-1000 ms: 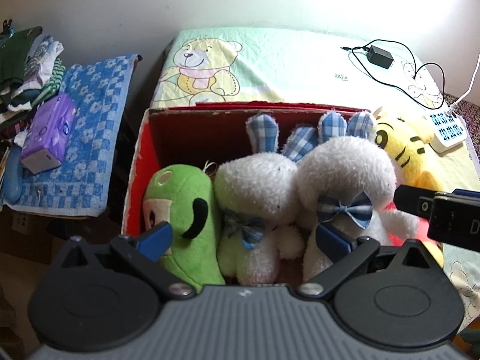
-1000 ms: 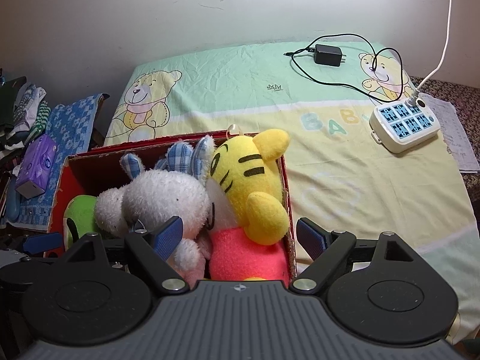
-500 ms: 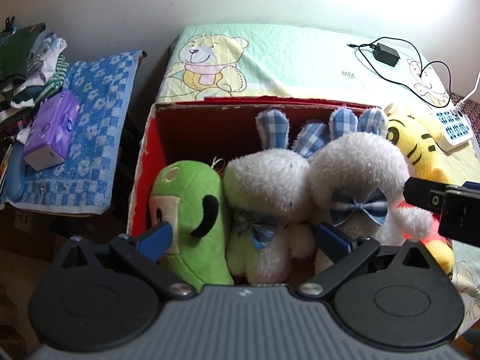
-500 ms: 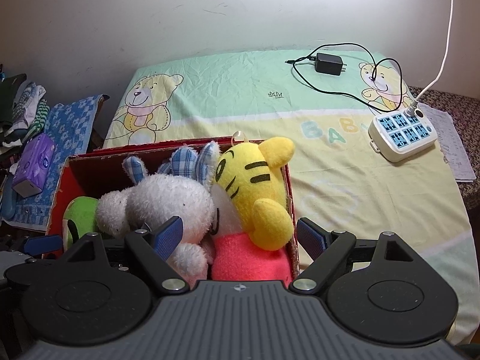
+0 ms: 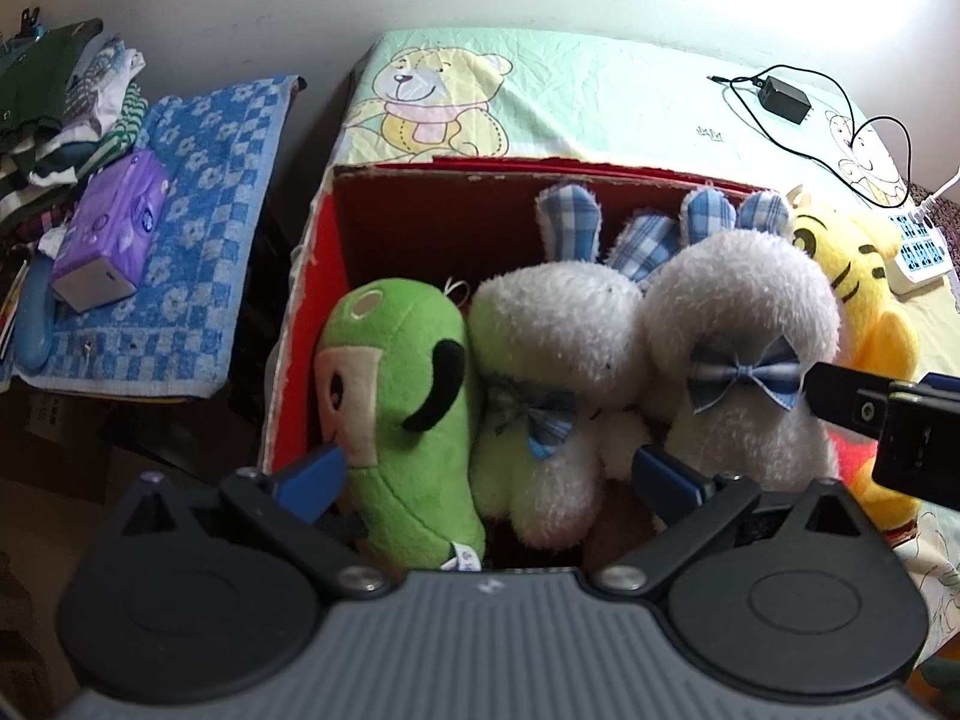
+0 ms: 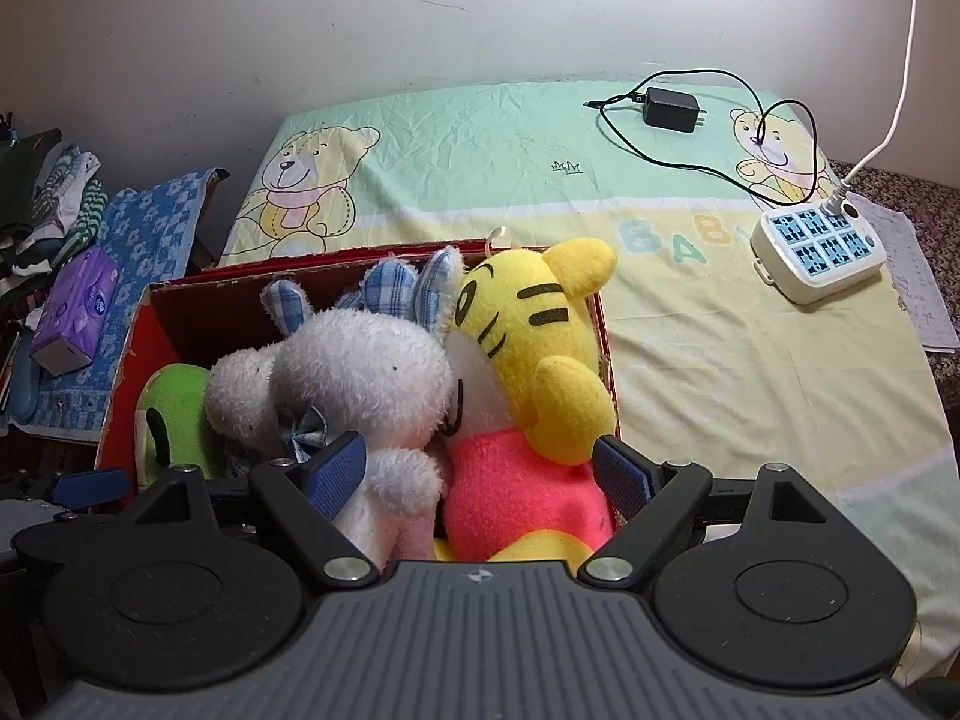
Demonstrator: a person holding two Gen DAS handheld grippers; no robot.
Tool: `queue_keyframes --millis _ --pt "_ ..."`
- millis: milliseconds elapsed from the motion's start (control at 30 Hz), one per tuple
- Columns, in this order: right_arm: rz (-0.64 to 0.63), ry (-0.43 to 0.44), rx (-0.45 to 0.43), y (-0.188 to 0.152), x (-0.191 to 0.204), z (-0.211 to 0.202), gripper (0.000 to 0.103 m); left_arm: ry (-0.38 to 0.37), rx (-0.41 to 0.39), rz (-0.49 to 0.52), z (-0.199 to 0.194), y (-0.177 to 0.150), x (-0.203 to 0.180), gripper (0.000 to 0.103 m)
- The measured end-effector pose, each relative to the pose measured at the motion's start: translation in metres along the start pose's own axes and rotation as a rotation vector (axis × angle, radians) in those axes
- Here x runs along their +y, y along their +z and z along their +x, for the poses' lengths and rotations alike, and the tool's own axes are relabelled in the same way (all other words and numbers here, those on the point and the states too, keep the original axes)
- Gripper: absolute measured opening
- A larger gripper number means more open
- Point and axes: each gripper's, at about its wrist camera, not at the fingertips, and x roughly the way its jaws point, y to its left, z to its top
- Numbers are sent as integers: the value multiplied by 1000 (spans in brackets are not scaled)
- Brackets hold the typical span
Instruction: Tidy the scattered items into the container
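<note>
sitting between spread left gripper [image 5: 486,473] jaws: boxed green plush [image 5: 402,402]

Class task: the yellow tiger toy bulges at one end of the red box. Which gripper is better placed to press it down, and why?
Probably the right gripper: it is open and the yellow tiger toy sits right between its fingers. The left gripper faces the green plush at the red box's far end.

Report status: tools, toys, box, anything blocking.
Left tool open, empty; right tool open, empty. Four plush toys sit in the red cardboard box. Nothing blocking.
</note>
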Motion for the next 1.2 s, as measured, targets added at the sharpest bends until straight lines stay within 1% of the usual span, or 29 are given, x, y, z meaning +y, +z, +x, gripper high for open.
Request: queue_keyframes --millis 467,800,933,1200 --pt "-7 -6 -5 2 15 4 85 52 -15 -10 -1 3 11 101" --pt "-6 -12 -9 0 14 2 85 61 -22 11 -1 4 5 101" --pt "5 -8 -9 -2 12 1 85 49 -9 16 0 4 3 101" --pt "4 -10 -16 -4 11 -2 85 56 -8 22 -1 0 -2 101"
